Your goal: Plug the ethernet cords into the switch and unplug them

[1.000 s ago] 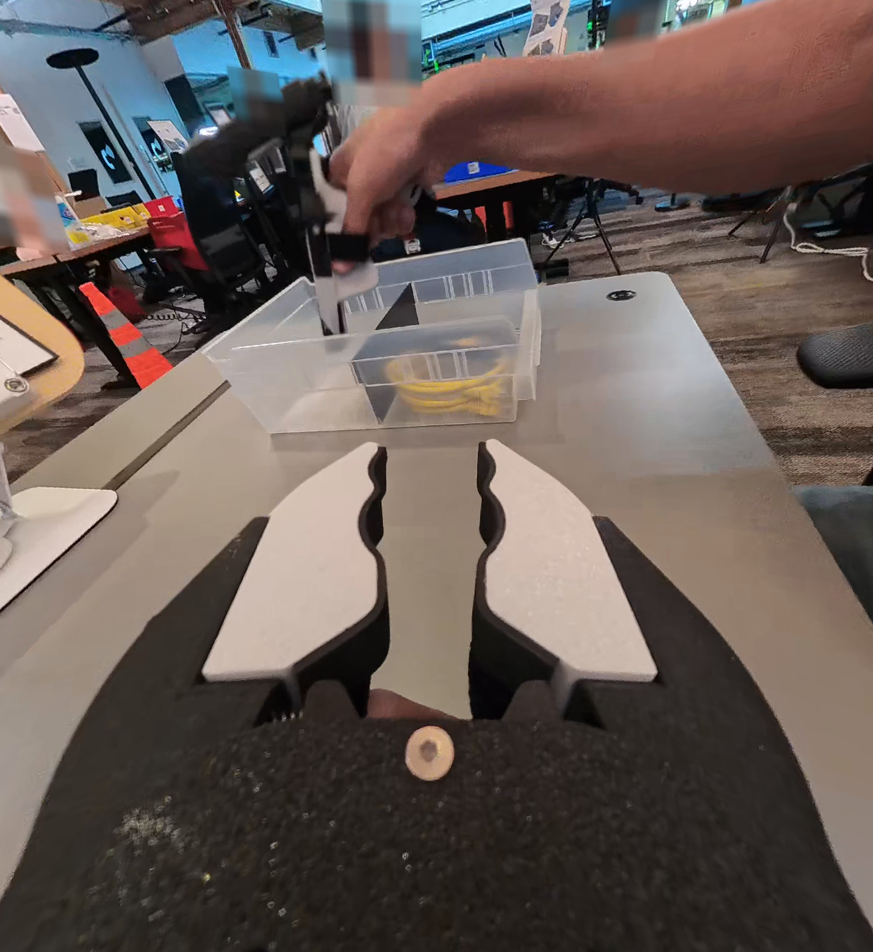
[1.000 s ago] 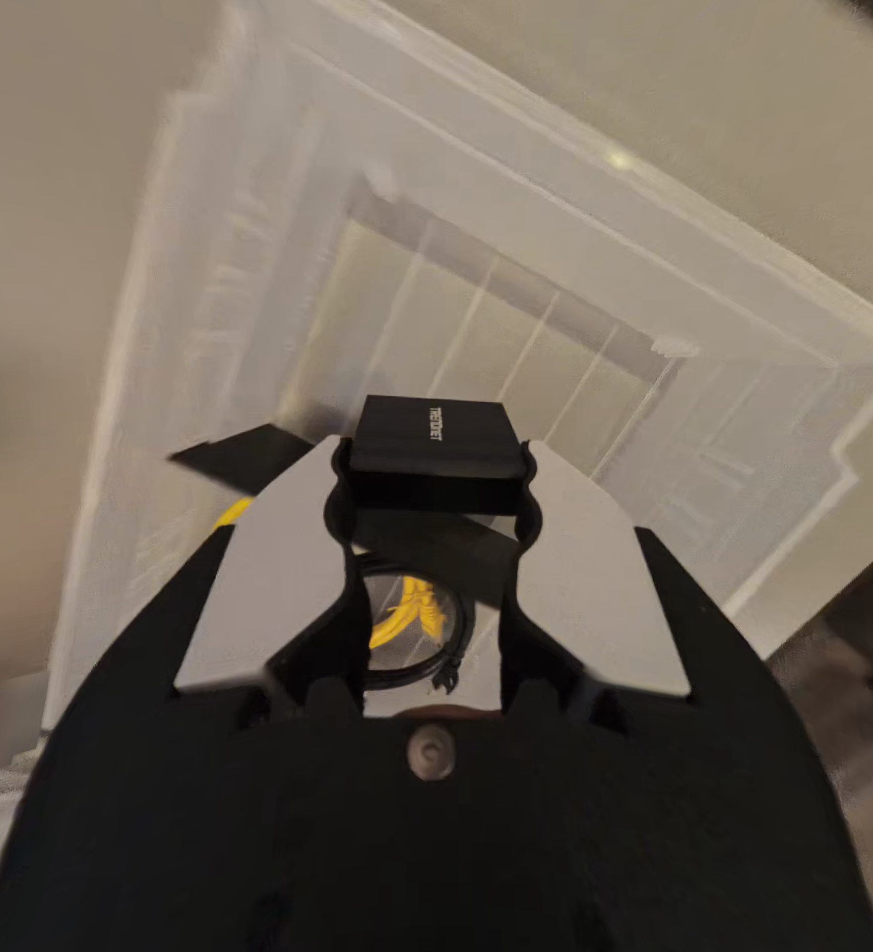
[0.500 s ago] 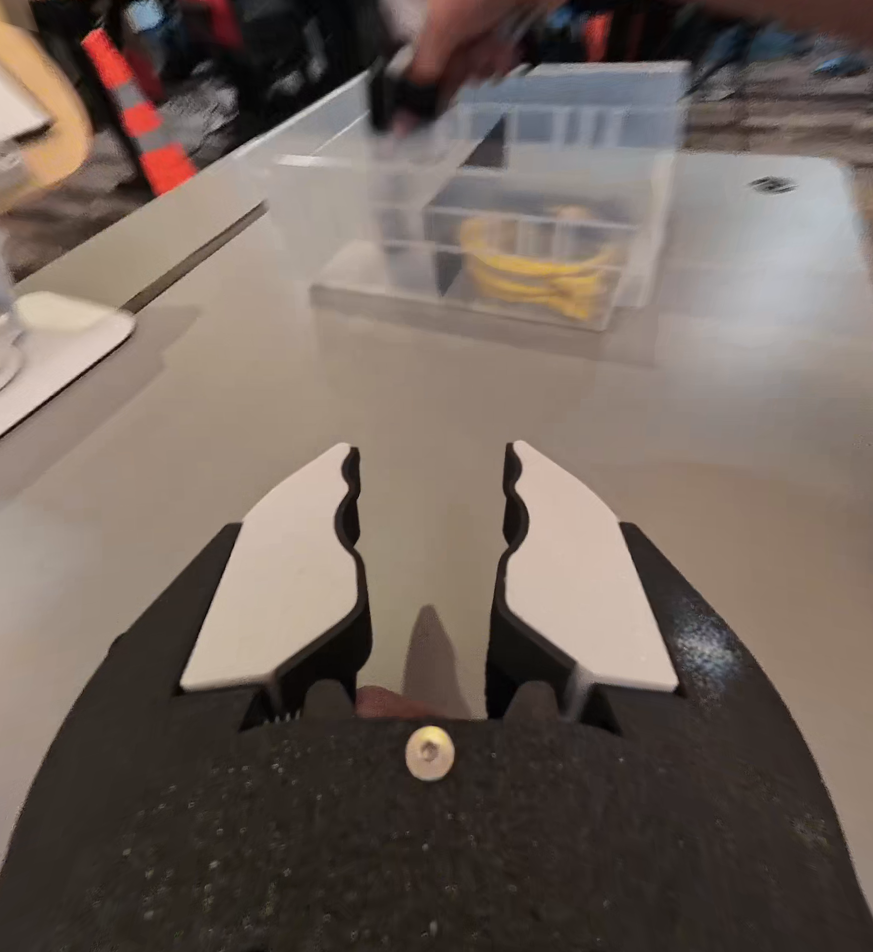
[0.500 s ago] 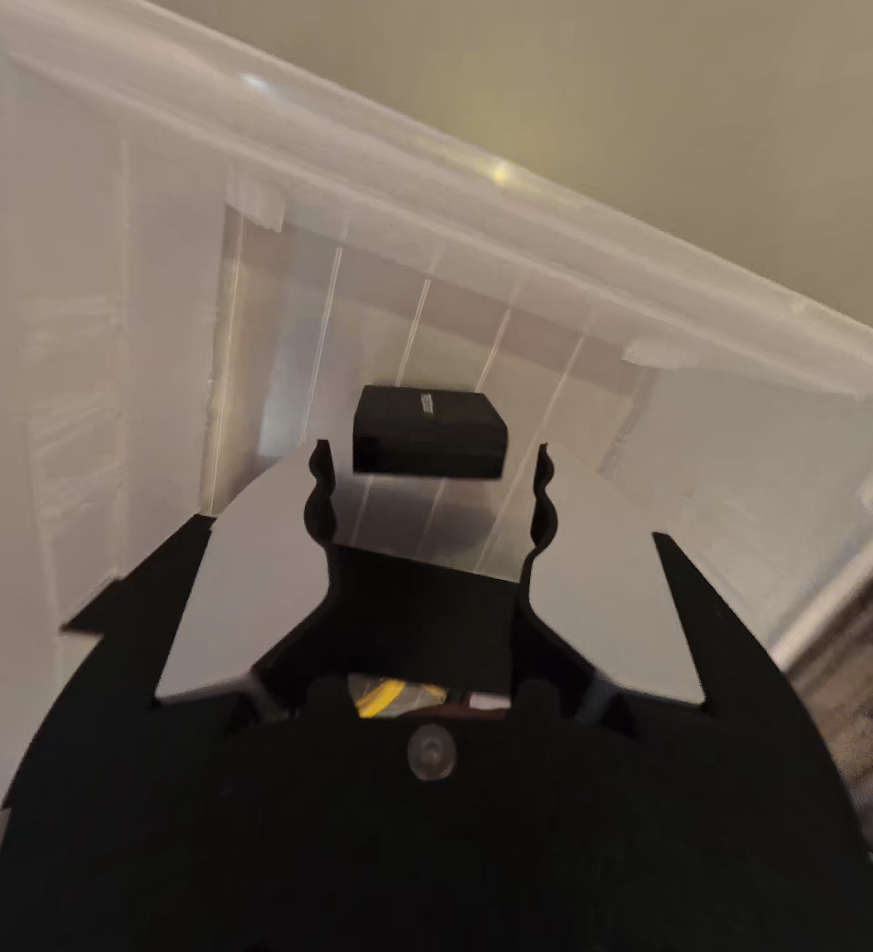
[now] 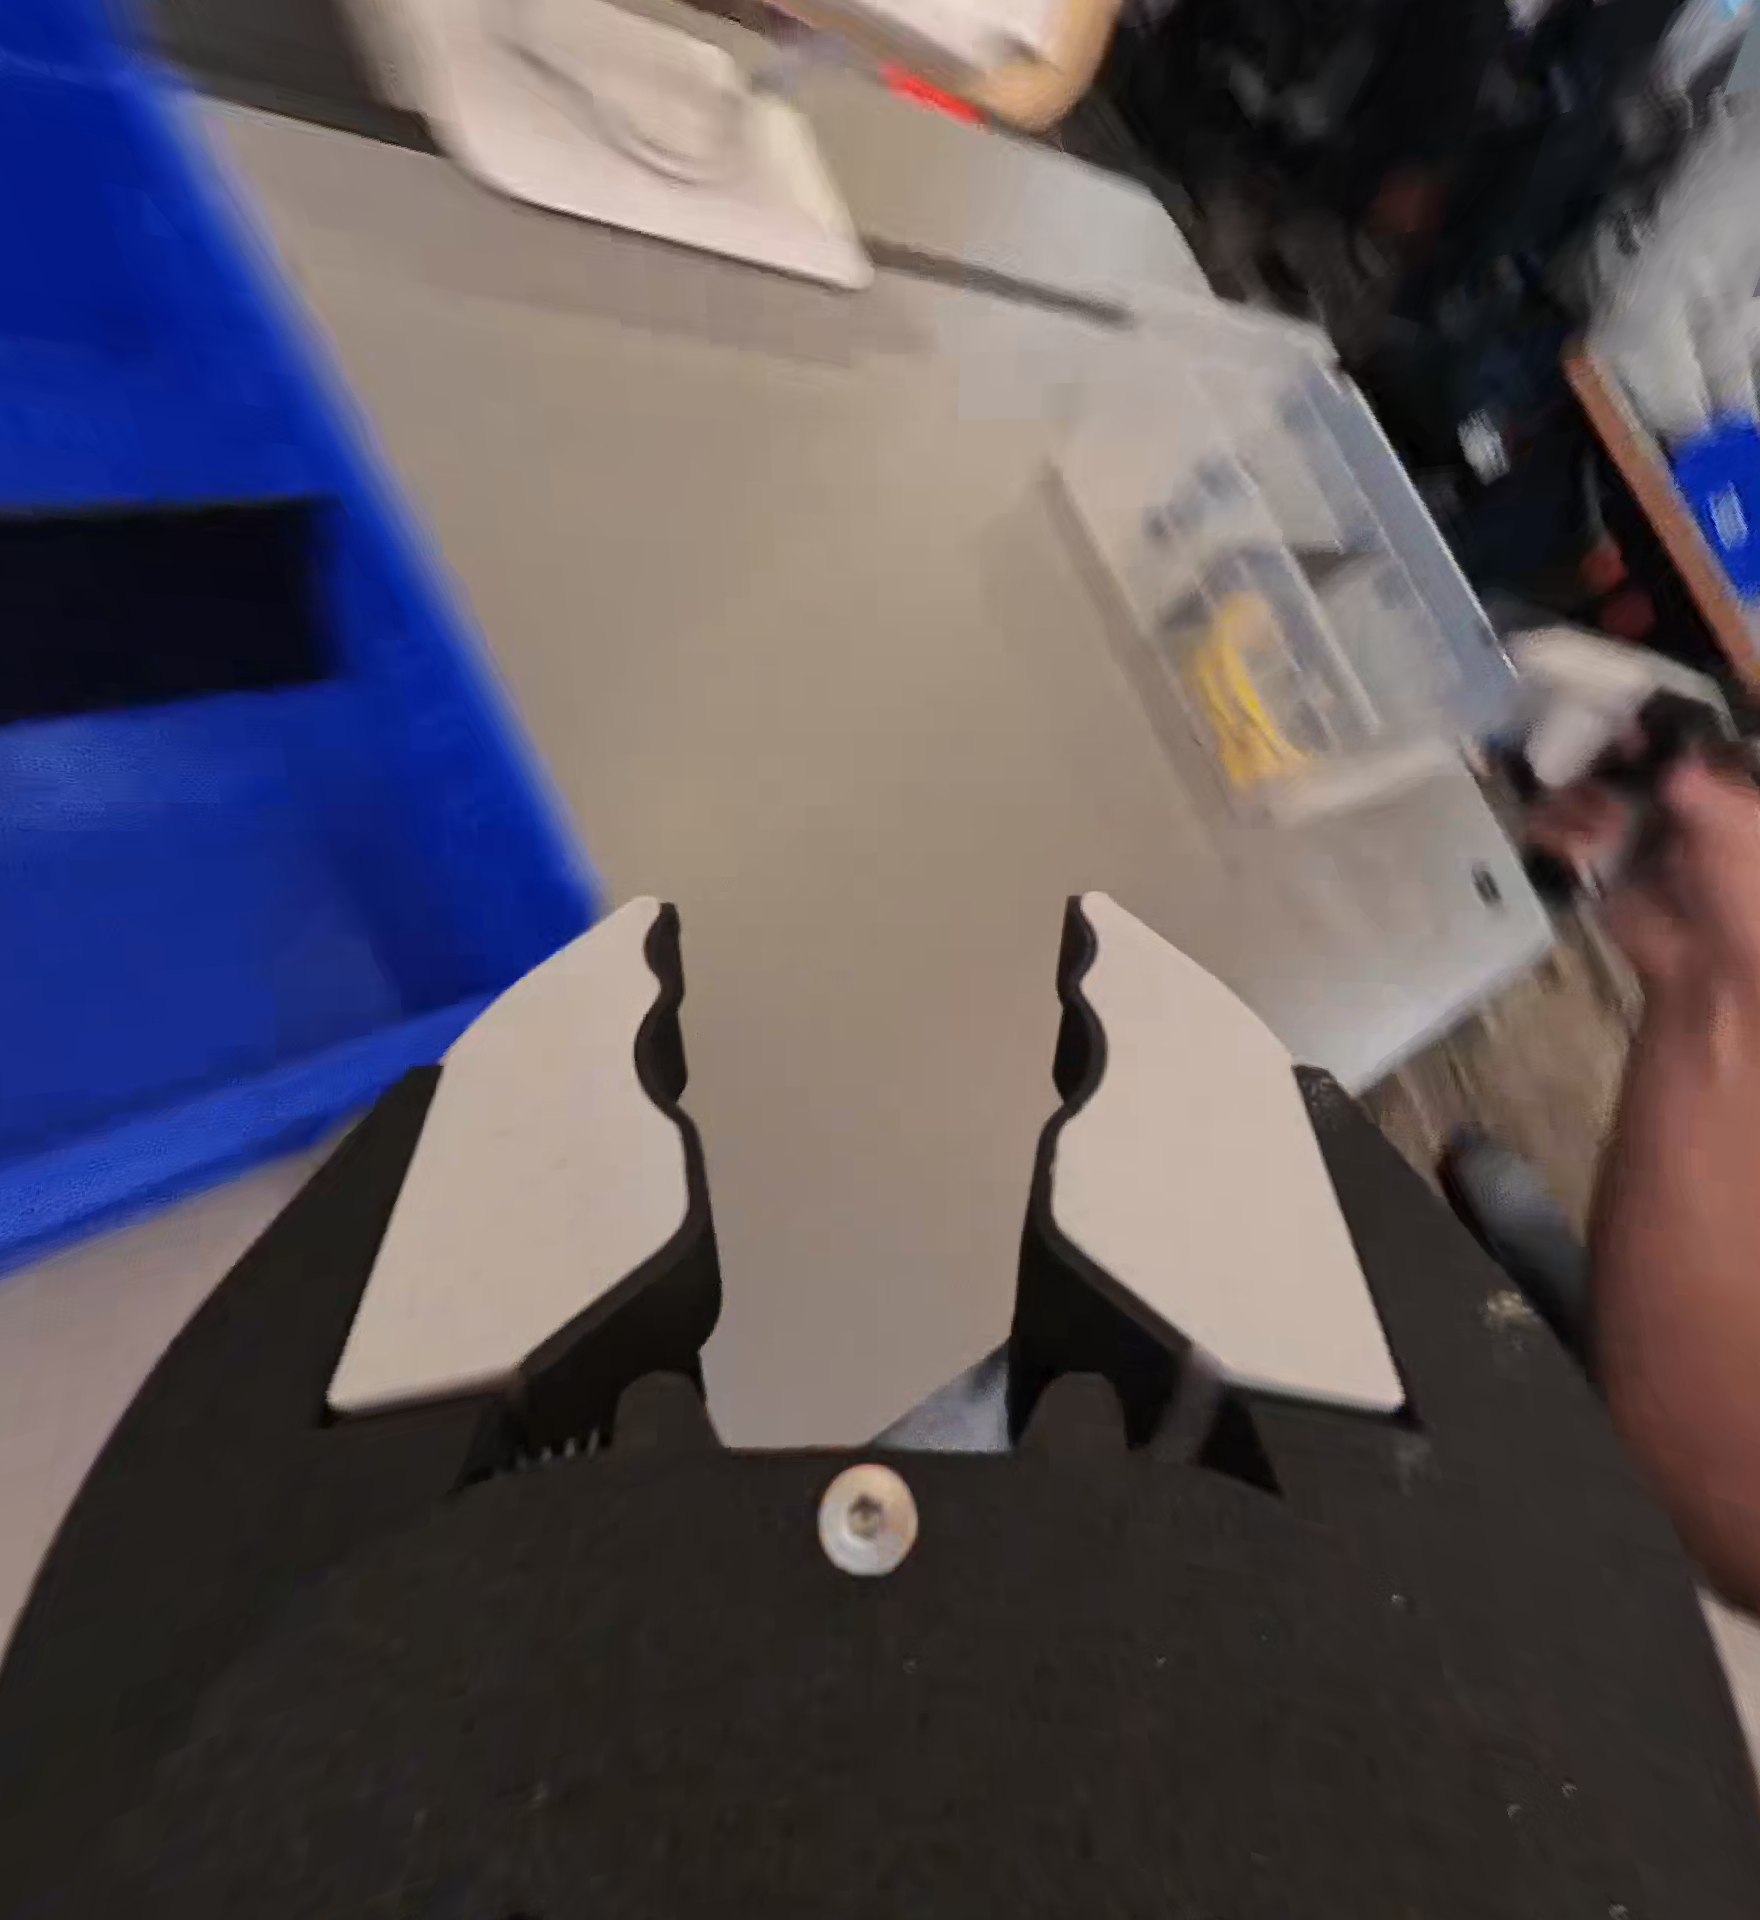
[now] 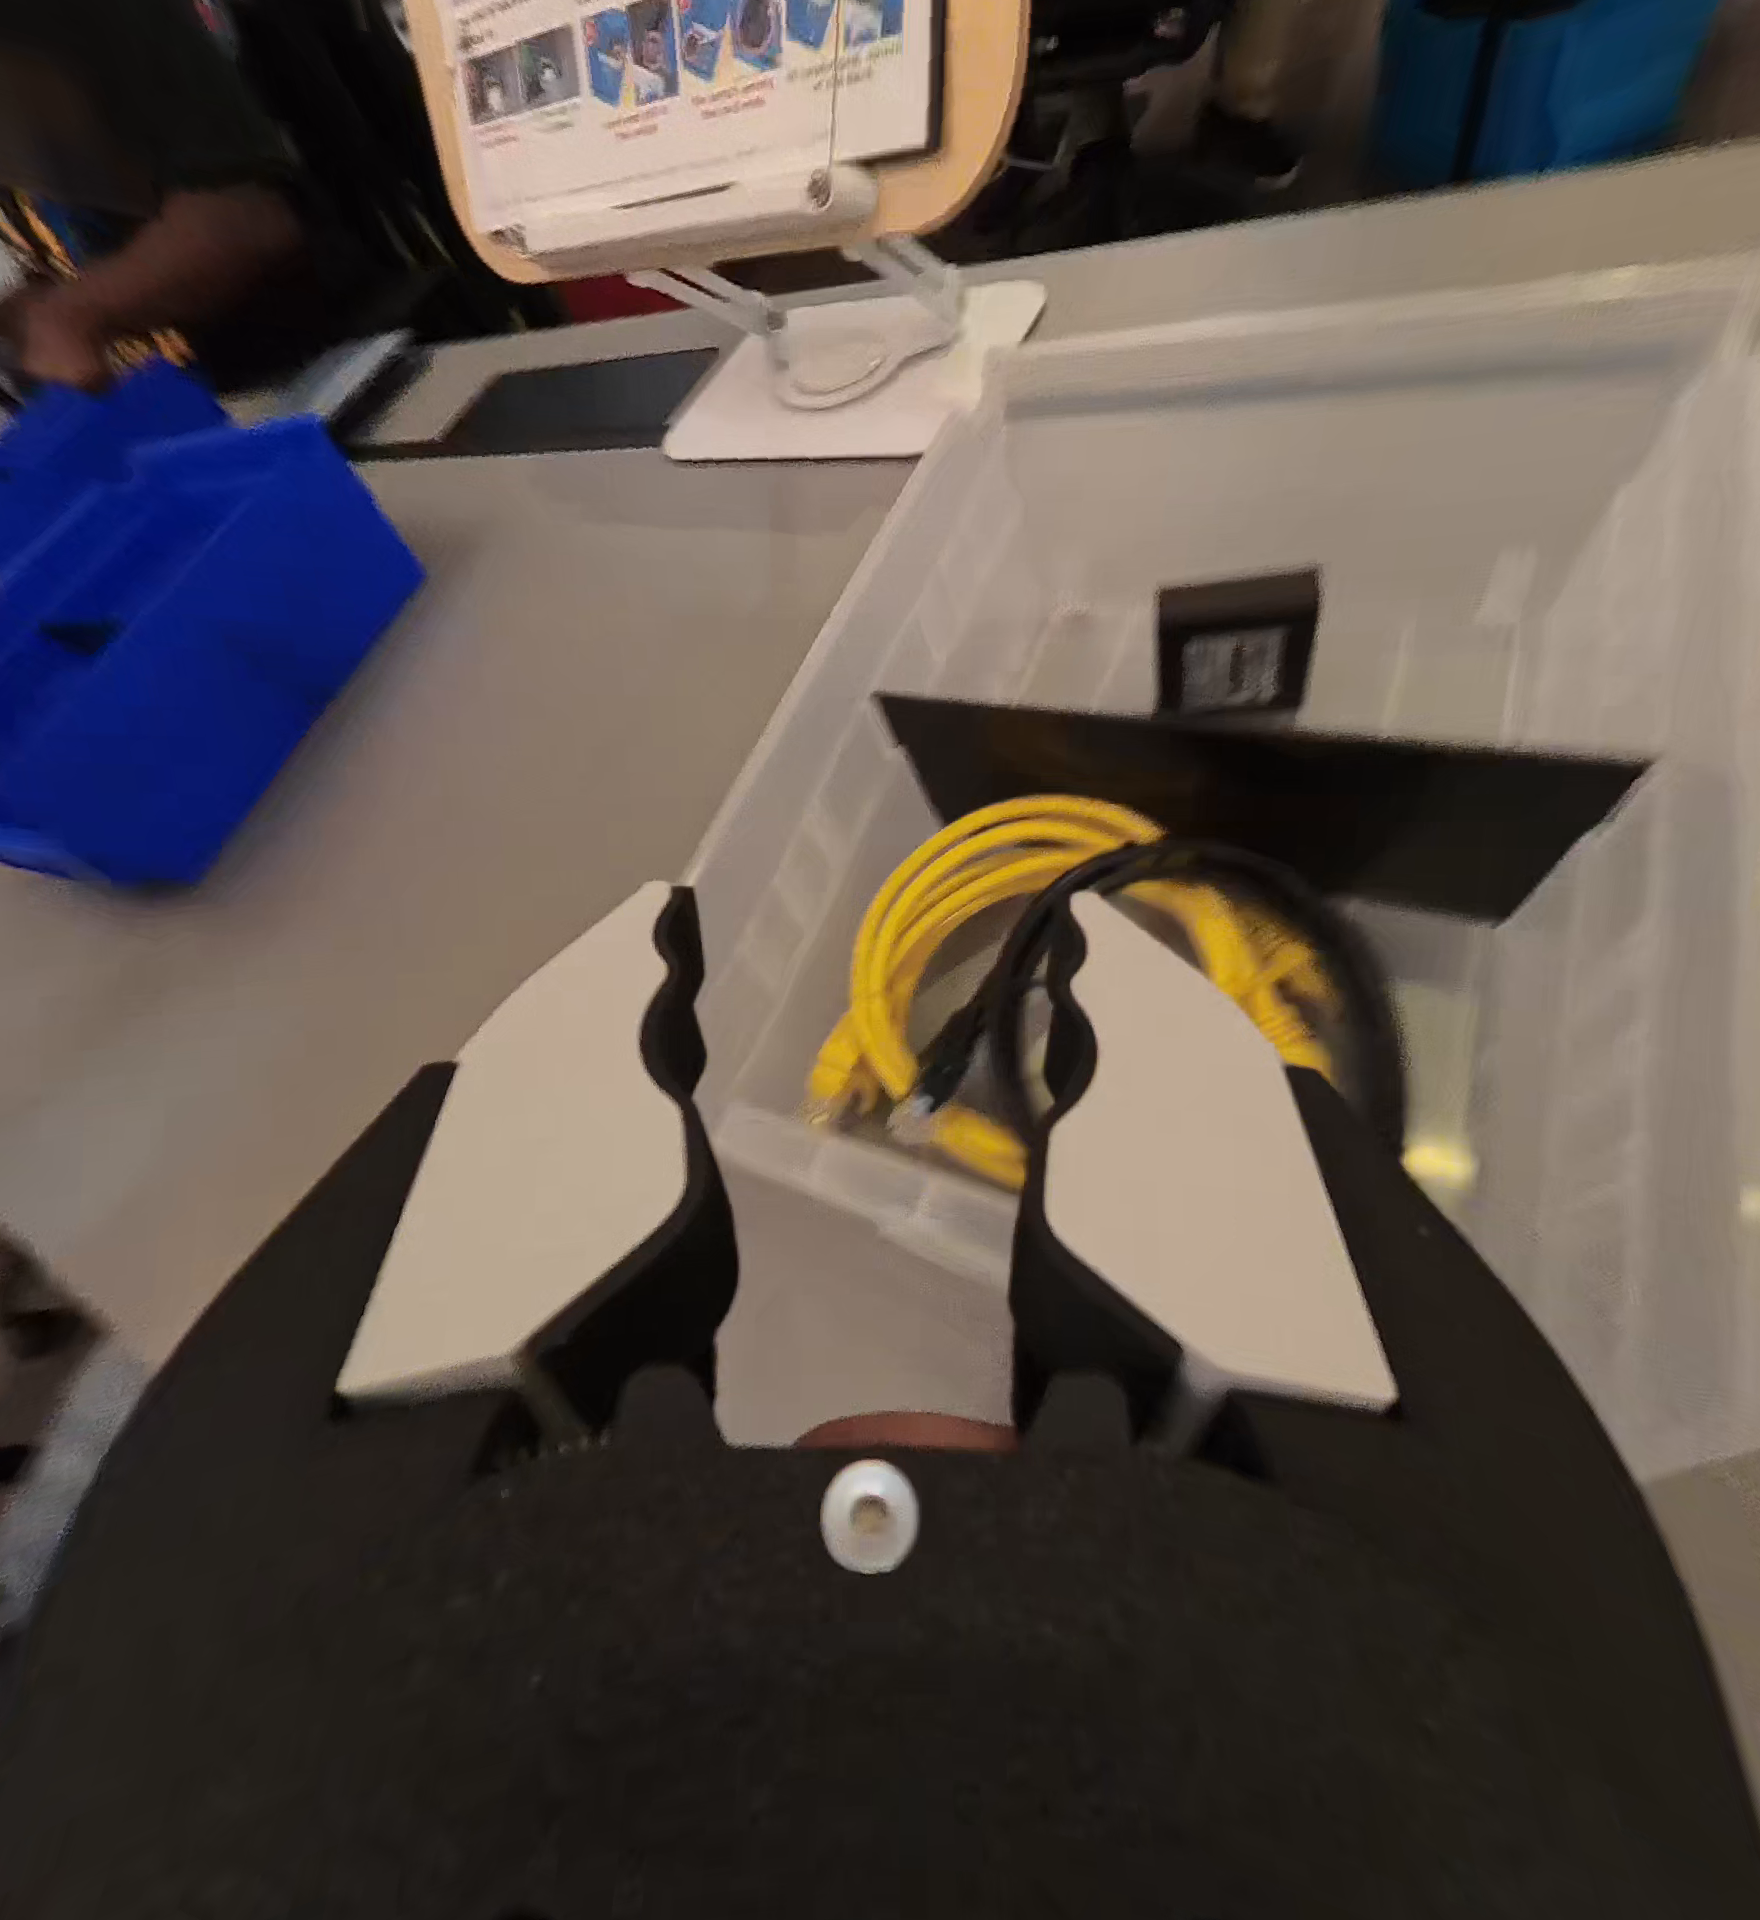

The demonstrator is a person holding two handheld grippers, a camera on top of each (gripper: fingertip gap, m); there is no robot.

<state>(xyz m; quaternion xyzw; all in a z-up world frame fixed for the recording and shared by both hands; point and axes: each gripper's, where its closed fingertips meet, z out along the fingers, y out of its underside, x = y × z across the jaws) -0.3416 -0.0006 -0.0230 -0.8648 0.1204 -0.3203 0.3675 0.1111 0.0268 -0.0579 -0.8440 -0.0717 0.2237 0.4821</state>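
My left gripper (image 5: 865, 914) is open and empty above the bare grey table (image 5: 803, 520). My right gripper (image 6: 876, 904) is open and empty, above the near corner of a clear plastic bin (image 6: 834, 644). Yellow ethernet cords (image 6: 917, 935) and a black cord (image 6: 1219, 862) lie coiled in the bin's near compartment. A black divider (image 6: 1271, 800) separates them from the small black switch (image 6: 1237, 644), which lies in the far compartment. In the blurred left wrist view the bin (image 5: 1375, 540) and yellow cords (image 5: 1240, 696) are at the right.
A blue plastic bin (image 6: 149, 644) stands on the table to the left, and close beside my left gripper (image 5: 180, 779). A sign on a white stand (image 6: 720, 114) is at the table's back. The person's hand and forearm (image 5: 1707, 935) are at the right.
My right gripper opened and let go of the black switch inside the clear bin, then pulled back out. My left gripper opened wider and swung left toward the blue bin.
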